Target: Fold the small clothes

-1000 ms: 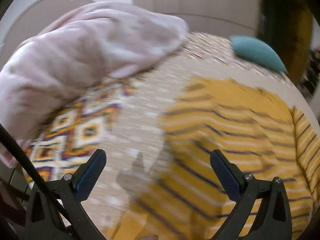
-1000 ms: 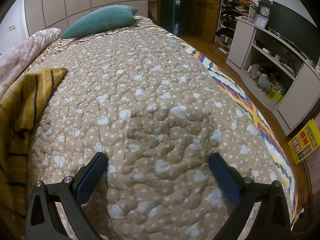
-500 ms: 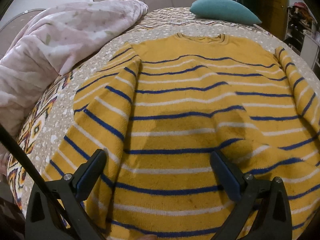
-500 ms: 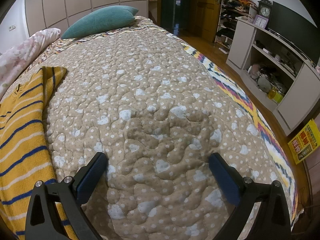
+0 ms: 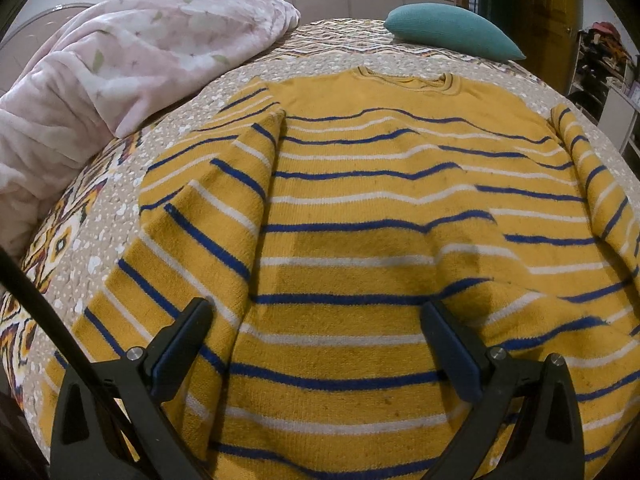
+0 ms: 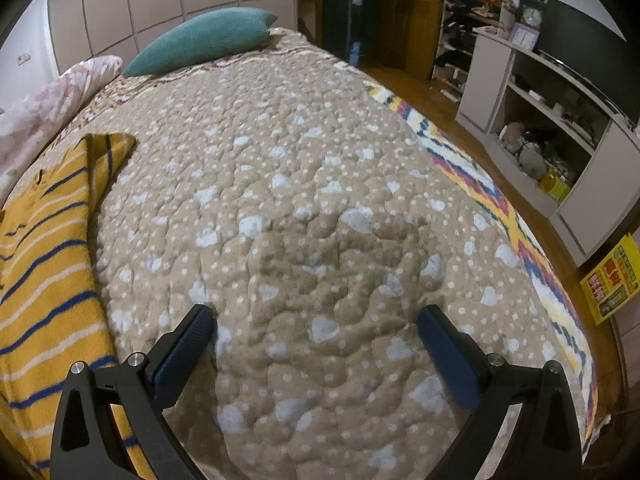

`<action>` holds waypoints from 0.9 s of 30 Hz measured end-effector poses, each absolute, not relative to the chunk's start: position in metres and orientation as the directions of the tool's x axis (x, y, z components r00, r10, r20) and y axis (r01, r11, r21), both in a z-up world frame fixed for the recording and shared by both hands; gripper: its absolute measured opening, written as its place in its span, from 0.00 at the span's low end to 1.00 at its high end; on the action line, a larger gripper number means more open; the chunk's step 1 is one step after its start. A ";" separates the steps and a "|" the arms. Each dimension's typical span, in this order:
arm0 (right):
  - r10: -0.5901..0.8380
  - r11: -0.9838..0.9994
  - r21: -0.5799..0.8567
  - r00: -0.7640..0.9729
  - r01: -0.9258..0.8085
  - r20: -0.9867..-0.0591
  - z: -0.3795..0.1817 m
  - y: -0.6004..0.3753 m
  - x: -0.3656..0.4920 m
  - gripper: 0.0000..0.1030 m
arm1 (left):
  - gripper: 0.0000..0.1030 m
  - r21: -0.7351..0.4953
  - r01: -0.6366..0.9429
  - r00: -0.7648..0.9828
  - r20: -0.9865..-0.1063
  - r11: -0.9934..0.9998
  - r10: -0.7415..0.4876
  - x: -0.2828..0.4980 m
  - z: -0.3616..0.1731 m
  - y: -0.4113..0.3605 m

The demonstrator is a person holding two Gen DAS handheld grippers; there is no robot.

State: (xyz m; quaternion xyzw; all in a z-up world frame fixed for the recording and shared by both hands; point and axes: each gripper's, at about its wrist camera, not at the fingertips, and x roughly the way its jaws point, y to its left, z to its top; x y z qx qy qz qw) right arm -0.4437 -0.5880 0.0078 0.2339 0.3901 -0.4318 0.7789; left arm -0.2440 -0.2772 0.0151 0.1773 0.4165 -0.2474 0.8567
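A yellow sweater point(image 5: 360, 208) with blue and white stripes lies spread flat on the bed, collar at the far end, both sleeves folded in along its sides. My left gripper point(image 5: 316, 320) hovers open above the sweater's lower part, nothing between its fingers. In the right wrist view the sweater point(image 6: 44, 248) shows only at the left edge. My right gripper point(image 6: 316, 324) stands open over the bare beige quilt point(image 6: 320, 200), to the right of the sweater.
A pink floral blanket point(image 5: 120, 72) is heaped at the left of the bed. A teal pillow point(image 5: 452, 36) lies at the head. Right of the bed are a wooden floor, a shelf unit point(image 6: 560, 120) and a yellow sign point(image 6: 612, 280).
The left gripper's view swung from the pink blanket and quilt onto the sweater, which now lies flat and spread. The right gripper has stayed still; more sweater shows at its left.
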 end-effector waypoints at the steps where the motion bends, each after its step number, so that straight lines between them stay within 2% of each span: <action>1: -0.480 0.520 0.027 0.318 0.854 -0.818 0.007 -0.590 -0.442 1.00 | 1.00 0.105 0.571 0.534 -0.801 0.815 -0.271 -0.245 0.015 -0.278; 9: -0.487 0.507 0.047 0.331 0.861 -0.808 0.007 -0.587 -0.444 1.00 | 1.00 0.107 0.567 0.552 -0.785 0.817 -0.280 -0.245 0.014 -0.274; 10: -0.498 0.502 0.036 0.324 0.864 -0.804 0.009 -0.584 -0.445 0.99 | 1.00 0.106 0.566 0.551 -0.786 0.817 -0.280 -0.246 0.014 -0.275; 11: -0.515 0.498 0.021 0.315 0.867 -0.797 0.014 -0.578 -0.448 0.93 | 1.00 0.105 0.566 0.551 -0.786 0.817 -0.281 -0.246 0.014 -0.275; 12: -0.537 0.496 0.008 0.314 0.868 -0.783 0.021 -0.570 -0.453 0.87 | 1.00 0.104 0.566 0.551 -0.786 0.818 -0.282 -0.246 0.014 -0.275; 13: -0.579 0.493 -0.013 0.317 0.870 -0.751 0.032 -0.558 -0.461 0.87 | 1.00 0.099 0.567 0.548 -0.787 0.818 -0.284 -0.245 0.014 -0.274; 16: -0.693 0.499 -0.081 0.341 0.863 -0.635 0.068 -0.516 -0.482 0.88 | 1.00 0.099 0.566 0.549 -0.786 0.818 -0.284 -0.246 0.014 -0.275; 18: -0.714 0.539 -0.101 0.390 0.836 -0.581 0.092 -0.487 -0.493 0.95 | 1.00 0.097 0.566 0.548 -0.786 0.819 -0.286 -0.245 0.014 -0.275; 21: -0.667 0.614 -0.051 0.483 0.787 -0.567 0.112 -0.458 -0.497 0.96 | 1.00 0.096 0.567 0.550 -0.784 0.818 -0.289 -0.246 0.015 -0.275; 24: -0.558 0.695 0.048 0.580 0.717 -0.593 0.120 -0.432 -0.486 0.96 | 0.99 0.059 0.581 0.521 -0.792 0.812 -0.316 -0.246 0.021 -0.268; 27: -0.464 0.751 0.102 0.631 0.653 -0.622 0.113 -0.412 -0.461 0.96 | 0.81 0.037 0.584 0.518 -0.786 0.811 -0.338 -0.254 0.041 -0.248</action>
